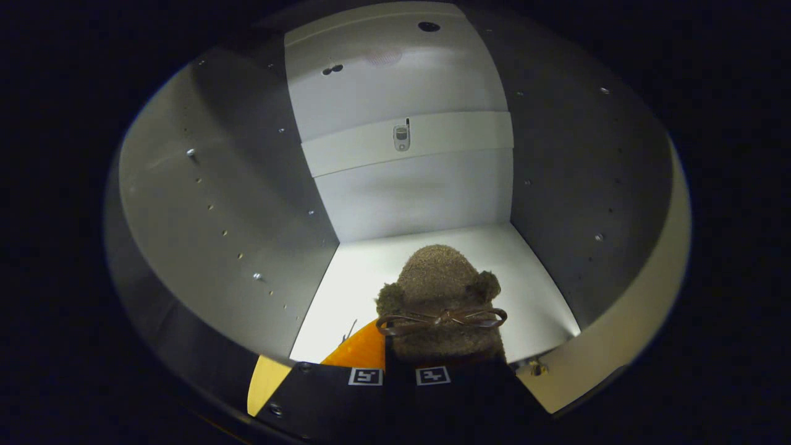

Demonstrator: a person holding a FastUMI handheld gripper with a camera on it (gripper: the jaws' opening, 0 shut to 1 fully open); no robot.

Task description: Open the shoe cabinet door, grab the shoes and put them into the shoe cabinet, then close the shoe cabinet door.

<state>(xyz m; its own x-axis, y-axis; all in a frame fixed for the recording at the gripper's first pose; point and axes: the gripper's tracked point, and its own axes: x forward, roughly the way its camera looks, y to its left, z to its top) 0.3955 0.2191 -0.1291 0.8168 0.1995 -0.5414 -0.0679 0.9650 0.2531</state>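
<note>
I am looking into the white shoe cabinet, with its floor lit just ahead. A brown fuzzy shoe with a thin bow across its top sticks out straight from my gripper, toe pointing at the back wall. An orange part of the shoe shows at its left side. The fingers stand close together and pinch the shoe's near end, so the gripper is shut on it. The shoe's heel end is hidden behind the fingers. I cannot tell whether it touches the floor.
The cabinet's left wall and right wall carry rows of small holes and pegs. A cross rail with a small metal fitting runs across the back wall. The pale front edge of the cabinet curves past at the right.
</note>
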